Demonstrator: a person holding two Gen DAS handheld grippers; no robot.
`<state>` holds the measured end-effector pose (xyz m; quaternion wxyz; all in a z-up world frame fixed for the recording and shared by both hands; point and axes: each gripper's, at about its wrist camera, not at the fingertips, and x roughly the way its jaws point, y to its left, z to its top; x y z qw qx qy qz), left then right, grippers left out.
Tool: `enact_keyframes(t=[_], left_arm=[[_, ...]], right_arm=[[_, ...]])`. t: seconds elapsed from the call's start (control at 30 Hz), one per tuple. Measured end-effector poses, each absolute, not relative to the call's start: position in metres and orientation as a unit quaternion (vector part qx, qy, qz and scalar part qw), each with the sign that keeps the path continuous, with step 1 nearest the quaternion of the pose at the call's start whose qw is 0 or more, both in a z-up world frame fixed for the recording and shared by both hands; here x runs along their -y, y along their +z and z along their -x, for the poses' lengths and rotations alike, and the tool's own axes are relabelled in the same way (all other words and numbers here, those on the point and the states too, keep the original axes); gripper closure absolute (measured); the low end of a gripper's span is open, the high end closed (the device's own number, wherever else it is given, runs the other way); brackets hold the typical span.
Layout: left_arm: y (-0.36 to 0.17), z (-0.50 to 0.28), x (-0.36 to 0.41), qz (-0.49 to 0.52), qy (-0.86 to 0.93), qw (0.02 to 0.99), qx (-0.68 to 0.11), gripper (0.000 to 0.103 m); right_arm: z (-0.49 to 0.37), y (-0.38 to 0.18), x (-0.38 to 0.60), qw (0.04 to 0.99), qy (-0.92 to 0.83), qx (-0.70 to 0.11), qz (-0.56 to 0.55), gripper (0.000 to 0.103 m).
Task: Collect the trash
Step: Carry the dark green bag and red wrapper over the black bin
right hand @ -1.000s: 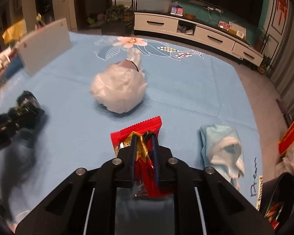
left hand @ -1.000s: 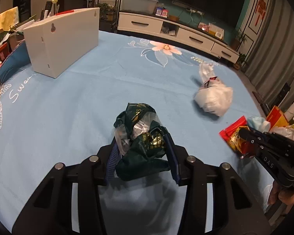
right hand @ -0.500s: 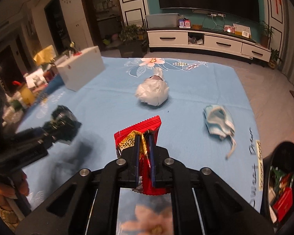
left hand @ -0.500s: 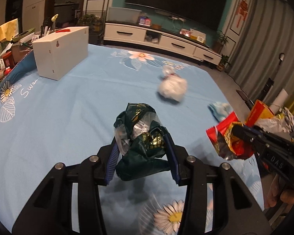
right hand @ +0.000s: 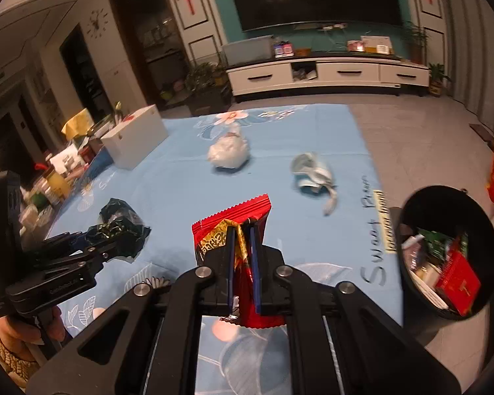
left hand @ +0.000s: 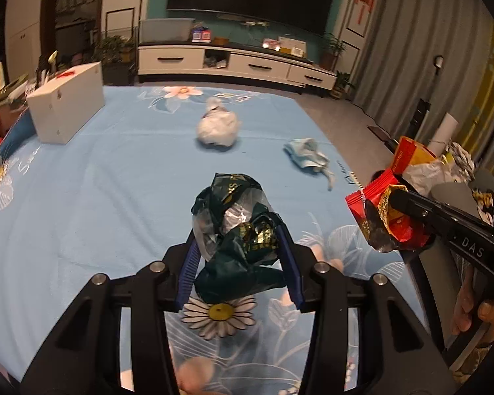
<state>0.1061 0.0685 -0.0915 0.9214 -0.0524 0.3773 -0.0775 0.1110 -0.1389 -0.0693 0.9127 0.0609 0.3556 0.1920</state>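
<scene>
The left gripper [left hand: 240, 247] squeezes a crumpled dark green wrapper [left hand: 237, 227] between its blue pads, up off the blue flowered cloth [left hand: 82, 197]. The right gripper [right hand: 243, 256] is pinched tight on a red snack wrapper [right hand: 233, 220], also lifted. Far out on the cloth sit a white bag ball [right hand: 229, 153] and, to its right, a pale blue face mask [right hand: 313, 174], both lying flat. A white box [left hand: 66, 112] stands at the far left. A black trash bin [right hand: 444, 253] with trash inside stands past the cloth's right edge.
</scene>
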Motion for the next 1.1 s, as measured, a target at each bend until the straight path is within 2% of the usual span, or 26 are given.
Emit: enact_keyframes(t=[0.53, 1.1], left_arm=[[-0.067, -0.108, 0.025, -0.023, -0.143, 0.921, -0.362, 0.056], [-0.073, -0.137, 0.124, -0.084, -0.221, 0.9, -0.365, 0.056]], right_arm=[[-0.088, -0.066, 0.232, 0.93, 0.126, -0.321, -0.125, 0.093], [-0.084, -0.09, 0.318, 0.932, 0.044, -0.305, -0.192, 0.093]])
